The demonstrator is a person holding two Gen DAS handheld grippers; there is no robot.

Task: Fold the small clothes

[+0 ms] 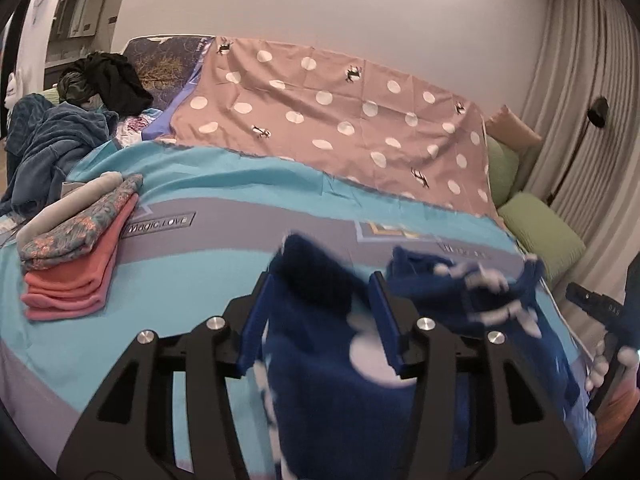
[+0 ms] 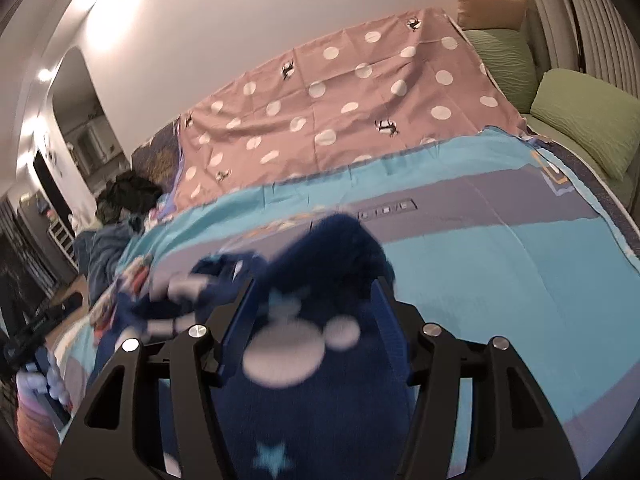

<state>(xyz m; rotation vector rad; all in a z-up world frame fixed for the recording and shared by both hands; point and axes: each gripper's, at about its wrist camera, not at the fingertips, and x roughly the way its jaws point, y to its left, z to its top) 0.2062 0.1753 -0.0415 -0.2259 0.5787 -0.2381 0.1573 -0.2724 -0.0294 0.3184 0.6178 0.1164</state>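
Both our grippers are on the same garment (image 1: 320, 360), a dark blue fleece piece with pale blotches and a light blue star, and it is blurred in both views. Our left gripper (image 1: 318, 304) has its blue fingers (image 1: 252, 320) spread with a thick bunch of the cloth between them, so it looks clamped on the fabric. Our right gripper (image 2: 310, 316) shows the same: cloth bunched between its fingers, hanging down towards us. The garment stretches between the two, raised over the turquoise and grey bedspread (image 1: 224, 184). Off to our left a folded stack (image 1: 76, 248) sits on the bedspread, pink at the bottom, a patterned piece above, grey on top. Behind lies a pink spotted sheet (image 1: 340, 116).
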